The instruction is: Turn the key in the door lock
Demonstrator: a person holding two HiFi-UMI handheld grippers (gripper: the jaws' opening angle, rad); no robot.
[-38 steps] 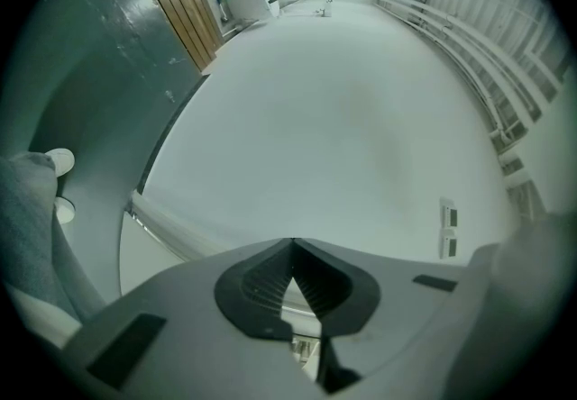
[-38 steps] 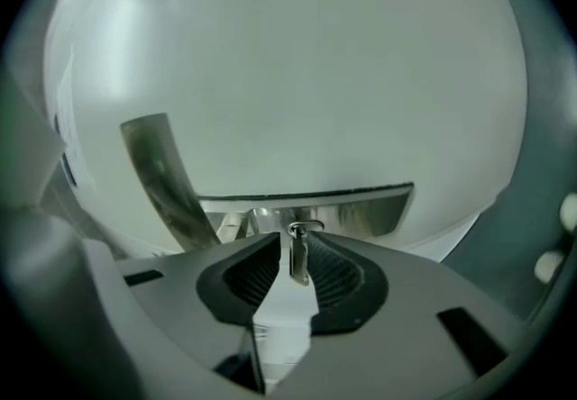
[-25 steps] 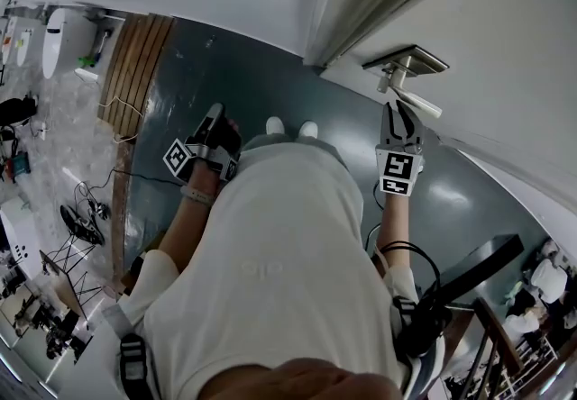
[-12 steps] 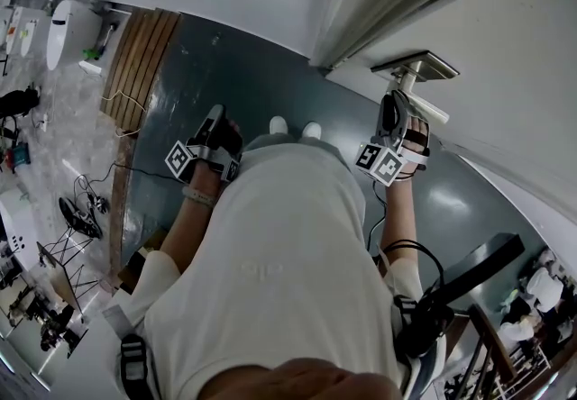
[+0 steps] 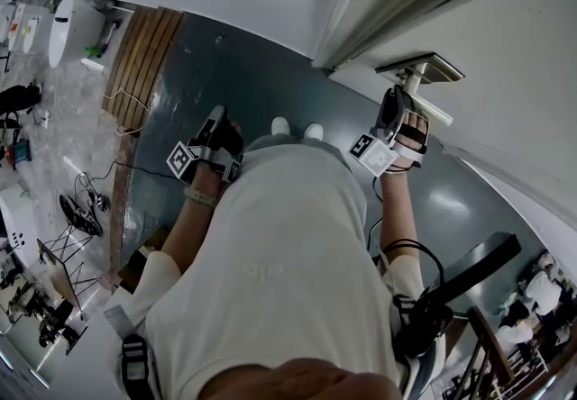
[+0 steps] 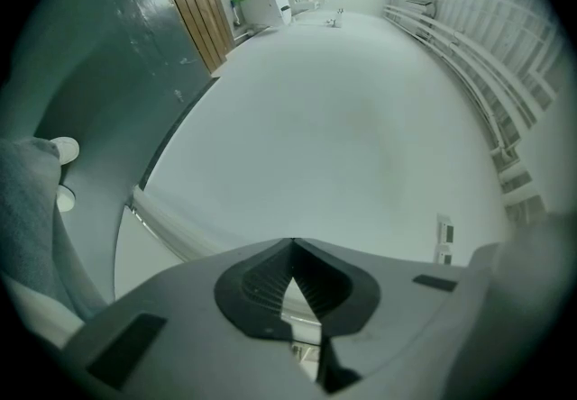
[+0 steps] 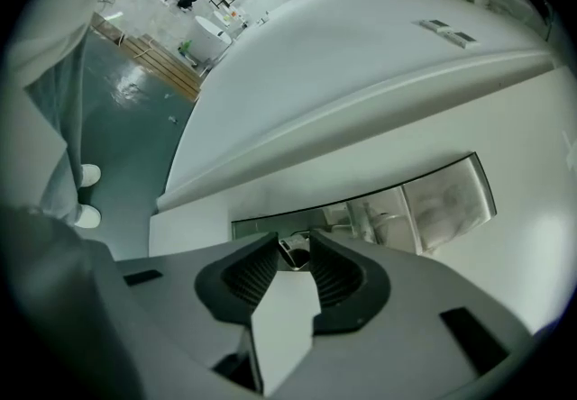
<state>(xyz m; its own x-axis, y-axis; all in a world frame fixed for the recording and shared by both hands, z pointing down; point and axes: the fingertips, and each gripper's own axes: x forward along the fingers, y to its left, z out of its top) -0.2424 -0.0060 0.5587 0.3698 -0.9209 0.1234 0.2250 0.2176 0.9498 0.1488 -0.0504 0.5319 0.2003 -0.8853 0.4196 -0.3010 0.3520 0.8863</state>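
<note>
At the lock plate [image 7: 361, 209], our right gripper [image 7: 294, 233], jaws just opening, flanked the key [image 7: 294, 253] (unclamped); we risked slipping off.

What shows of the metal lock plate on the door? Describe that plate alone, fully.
The lock plate is a long rectangular strip of shiny, mirror-like metal, fixed flat on the white door. In the head view a lever handle juts from it. The right gripper points at its near end; its jaws have just been opening, with a small dark part, probably the key, between their tips.
</note>
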